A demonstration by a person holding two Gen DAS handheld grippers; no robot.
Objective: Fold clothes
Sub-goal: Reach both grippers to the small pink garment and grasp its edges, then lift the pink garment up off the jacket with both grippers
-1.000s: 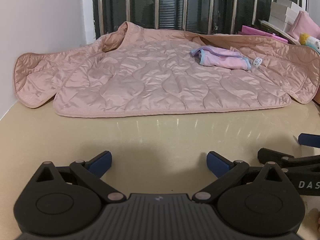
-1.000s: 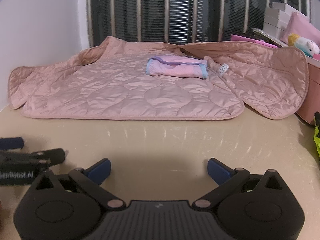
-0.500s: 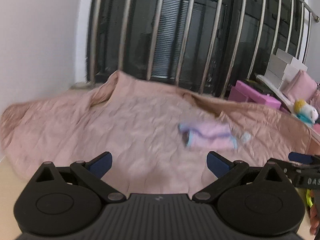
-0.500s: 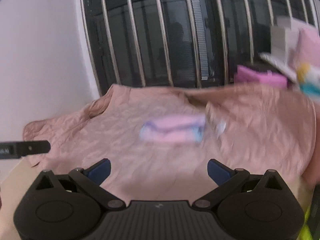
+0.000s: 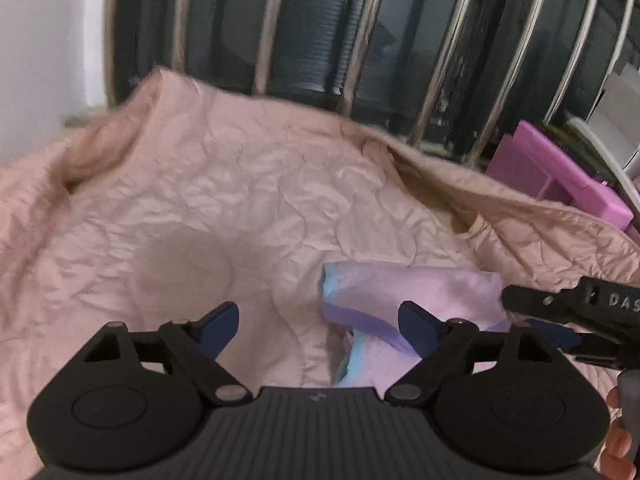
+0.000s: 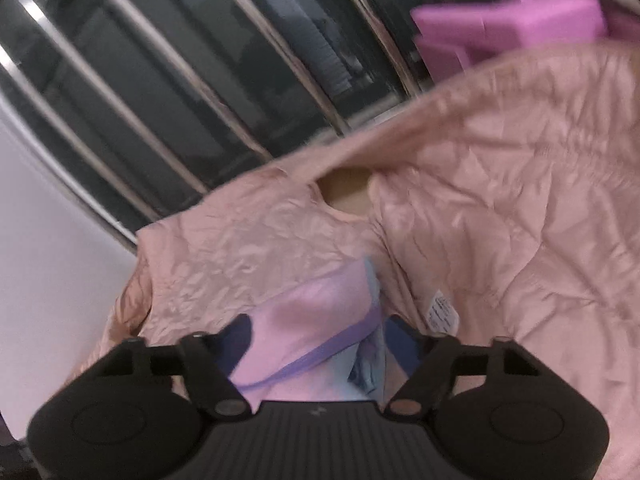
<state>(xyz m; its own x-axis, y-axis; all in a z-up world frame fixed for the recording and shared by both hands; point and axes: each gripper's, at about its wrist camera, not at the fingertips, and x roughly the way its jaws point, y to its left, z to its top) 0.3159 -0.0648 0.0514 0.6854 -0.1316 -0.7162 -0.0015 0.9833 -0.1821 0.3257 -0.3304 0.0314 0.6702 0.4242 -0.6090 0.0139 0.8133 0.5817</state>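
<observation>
A small folded lilac-pink garment [image 5: 404, 292] with light-blue trim lies on a spread pink quilted jacket [image 5: 208, 208]. My left gripper [image 5: 320, 330] hovers over the garment's left end. Its jaws are closing, and only the right fingertip overlaps the cloth. My right gripper [image 5: 528, 316] comes in from the right at the garment's other end. In the right wrist view, tilted by a roll, the garment [image 6: 312, 320] lies between the closing jaws of the right gripper [image 6: 320, 340]. The pads do not visibly press on it. The jacket [image 6: 500, 220] fills the rest of that view.
Metal window bars [image 5: 352, 52] over dark glass stand right behind the jacket. A white wall [image 5: 48, 60] is on the left. A magenta box [image 5: 560, 176] and white boxes [image 5: 616, 108] sit at the right. A white care label [image 6: 442, 314] shows on the jacket.
Both grippers have swept forward from the bare table edge to over the jacket and reached the small garment. The right one has rolled, and both pairs of jaws stand narrower.
</observation>
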